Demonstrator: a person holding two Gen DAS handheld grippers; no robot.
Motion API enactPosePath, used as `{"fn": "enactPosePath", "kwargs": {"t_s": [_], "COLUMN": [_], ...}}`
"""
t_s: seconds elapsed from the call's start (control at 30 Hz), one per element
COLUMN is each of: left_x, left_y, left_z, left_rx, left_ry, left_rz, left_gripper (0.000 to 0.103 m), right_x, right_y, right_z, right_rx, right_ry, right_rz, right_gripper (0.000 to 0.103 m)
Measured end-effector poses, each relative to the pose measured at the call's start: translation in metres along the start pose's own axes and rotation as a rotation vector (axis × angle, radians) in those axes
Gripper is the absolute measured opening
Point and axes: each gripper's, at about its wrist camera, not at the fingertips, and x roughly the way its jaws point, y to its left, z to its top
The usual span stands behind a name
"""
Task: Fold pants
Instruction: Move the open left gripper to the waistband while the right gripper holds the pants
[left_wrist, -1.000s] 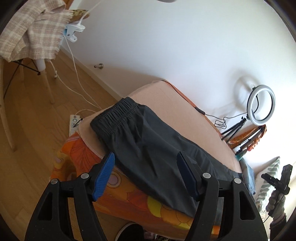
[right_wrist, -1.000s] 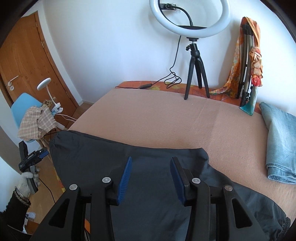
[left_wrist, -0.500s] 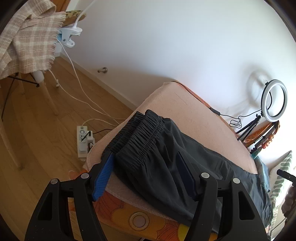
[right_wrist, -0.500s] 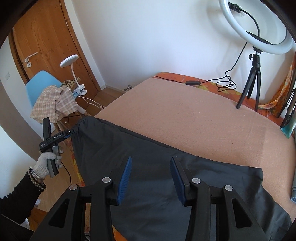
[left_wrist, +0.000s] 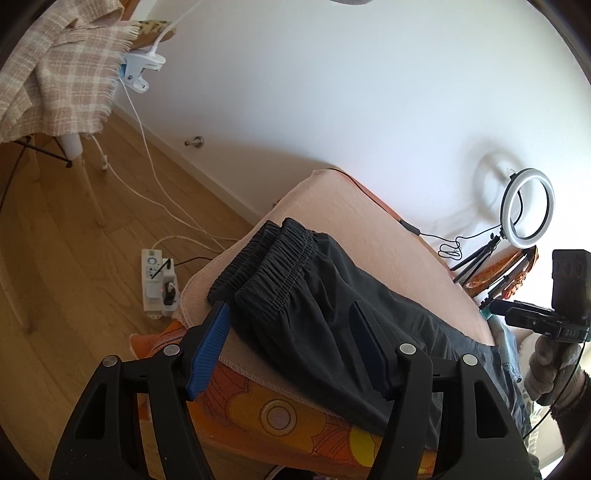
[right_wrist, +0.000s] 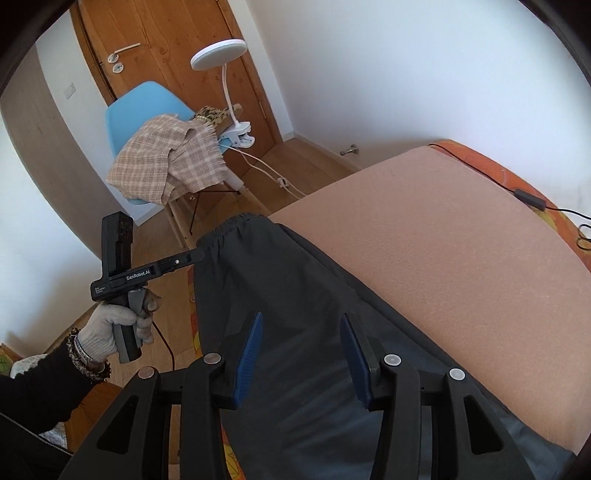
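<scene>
Pants (left_wrist: 332, 314) hem cut off at 4 o'clock behind right gripper handle. Chair (left_wrist: 55, 74) cropped at 10 o'clock. Power strip (left_wrist: 157, 282) markings too small to be read.

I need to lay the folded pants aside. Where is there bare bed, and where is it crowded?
Bare: the peach blanket between the black pants and the wall-side cable. Crowded: the near edge, taken by the pants and both open hand-held grippers, left and right, and the far end around the ring light tripod.
</scene>
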Motion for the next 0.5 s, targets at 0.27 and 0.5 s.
{"fn": "enactPosePath", "kwargs": {"t_s": [0.27,0.5], "left_x": [0.0,0.0], "left_y": [0.001,0.004], "left_z": [0.001,0.001], "left_rx": [0.012,0.004], "left_ry": [-0.019,-0.014], "left_rz": [-0.016,-0.041], "left_gripper": [0.06,0.06], "right_x": [0.095,0.147], "right_y": [-0.002,0.001], "right_z": [0.03,0.038], "right_rx": [-0.047,-0.123], "right_ry": [0.106,0.157], "right_rz": [0.036,-0.002], "right_gripper": [0.047,0.024]}}
